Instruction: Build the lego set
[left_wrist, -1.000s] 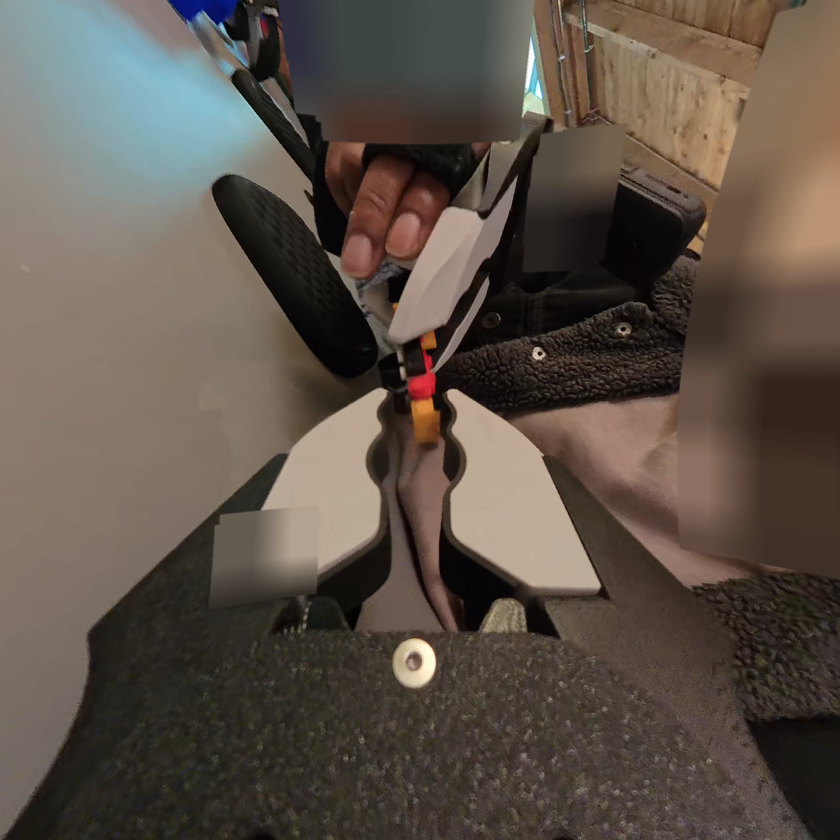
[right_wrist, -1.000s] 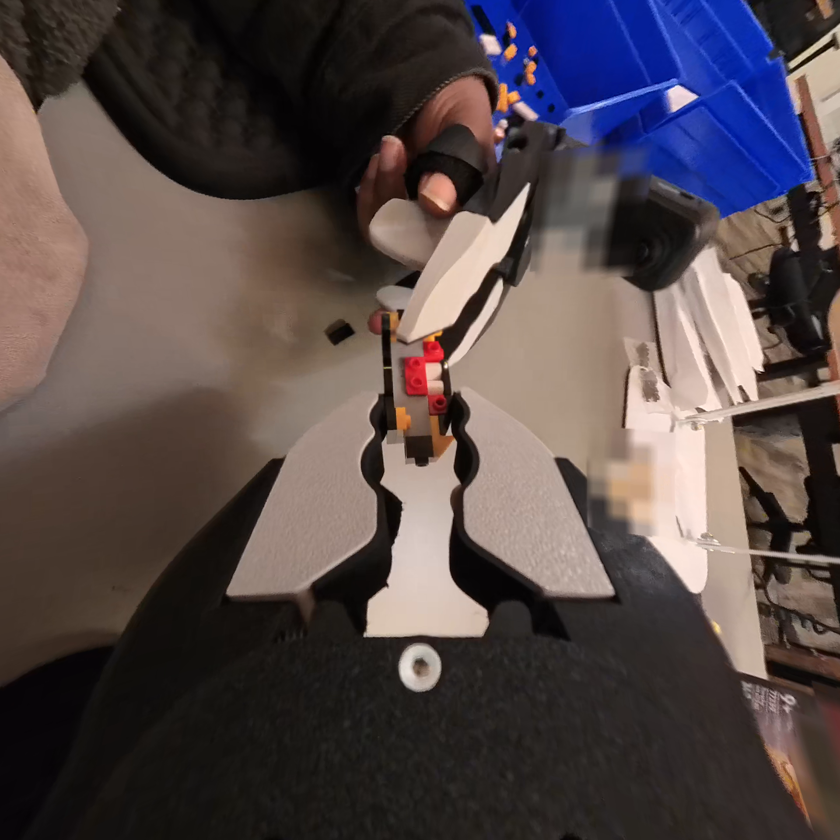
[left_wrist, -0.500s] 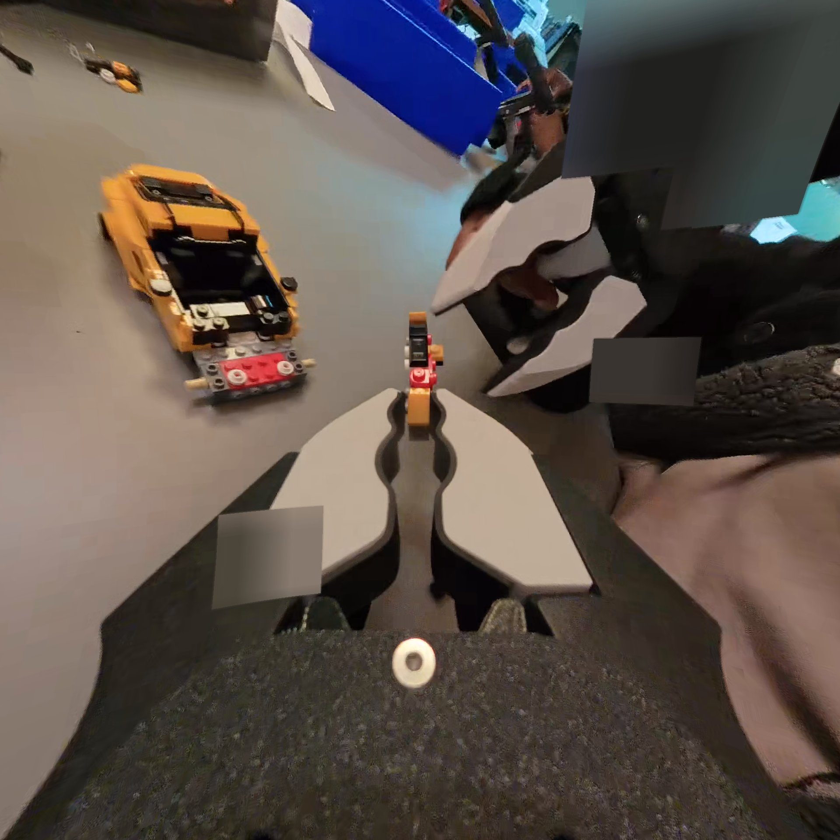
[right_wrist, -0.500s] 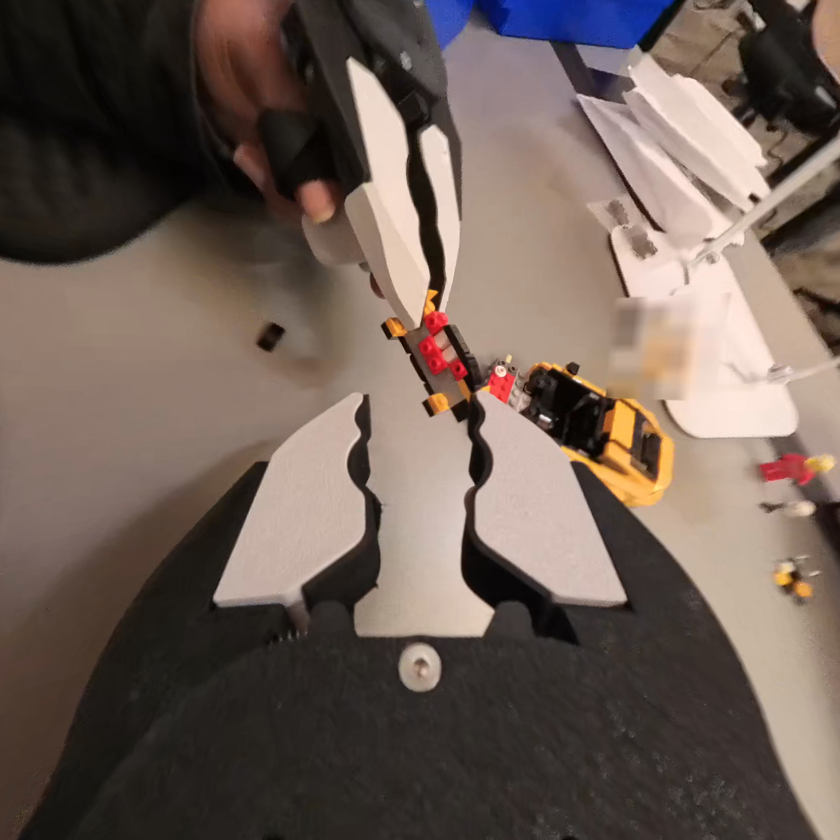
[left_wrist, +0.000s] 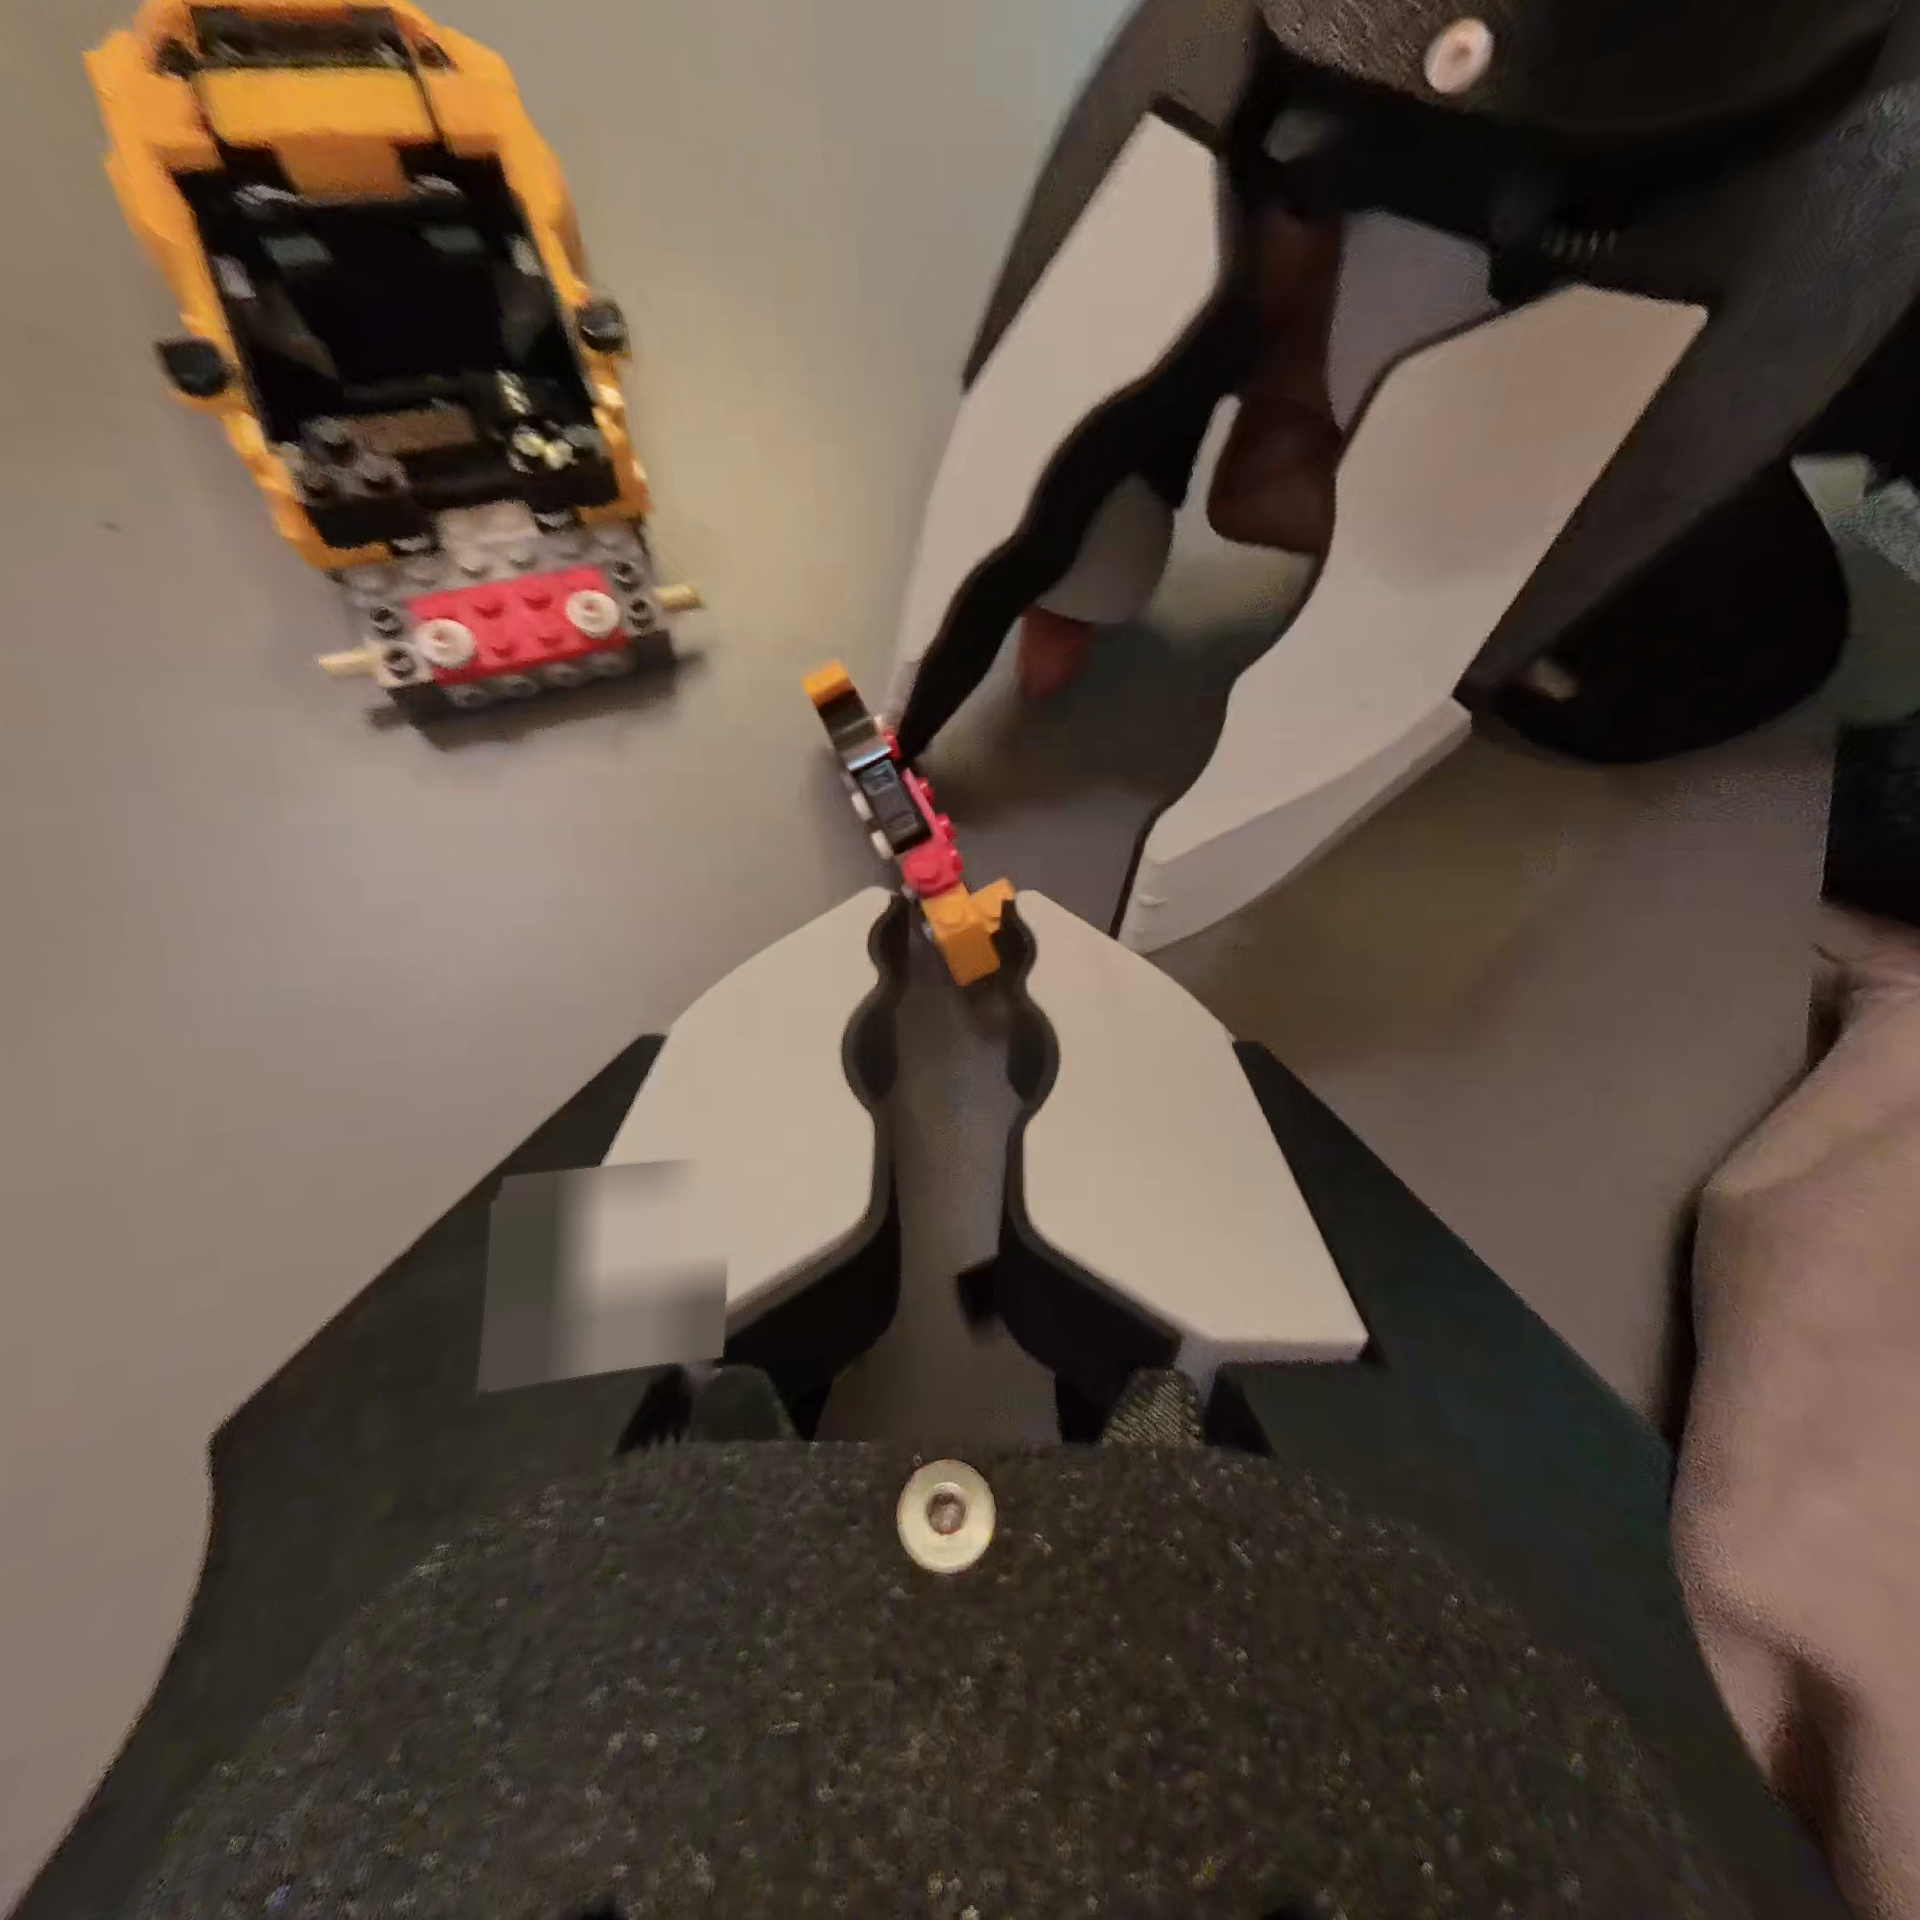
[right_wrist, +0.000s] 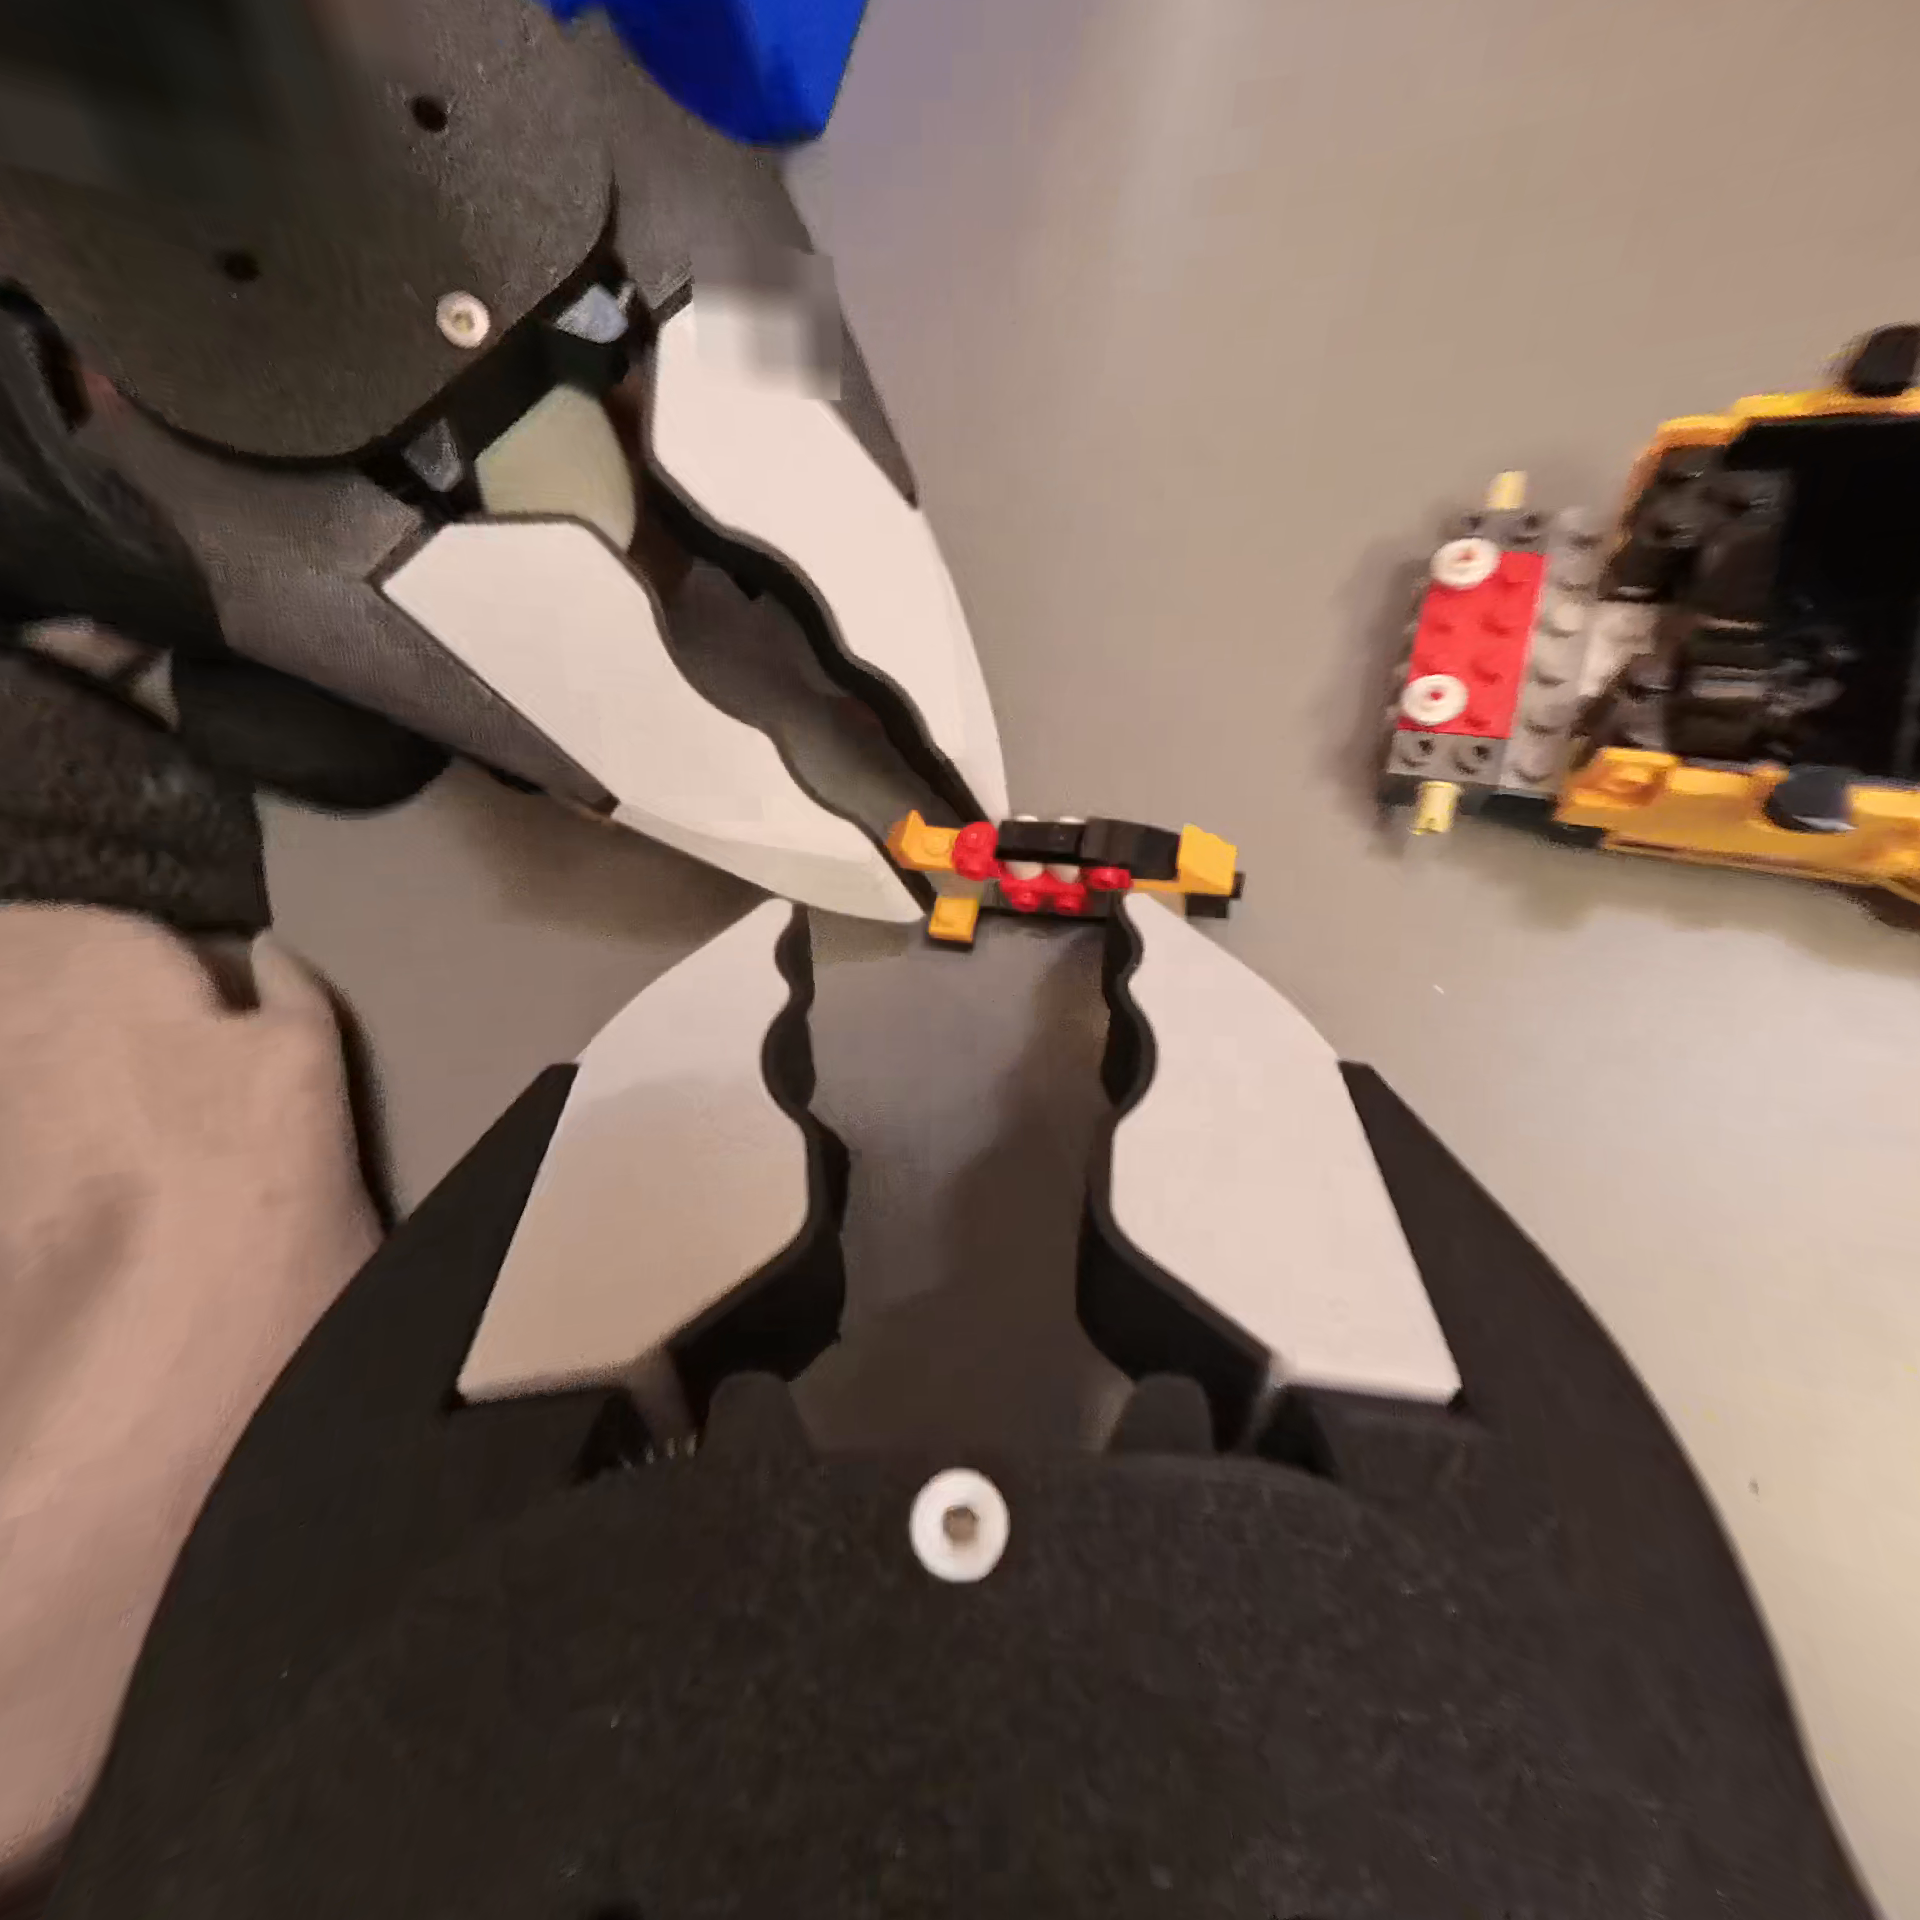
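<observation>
The left gripper (left_wrist: 951, 914) clamps the strip (left_wrist: 902, 821) by one end, freeing its length. The right gripper (right_wrist: 961, 914) gapes around it; the car (left_wrist: 384, 343) waits at ten o'clock, likely its destination.

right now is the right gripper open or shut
Open. In the right wrist view the right gripper shows a wide gap between its fingers; the small lego piece is pinched at one end by the left gripper instead.

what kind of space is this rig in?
Likely a workshop or lab bench: plain grey tabletop, a half-built orange lego car on it, and a blue bin's corner at the edge.
</observation>
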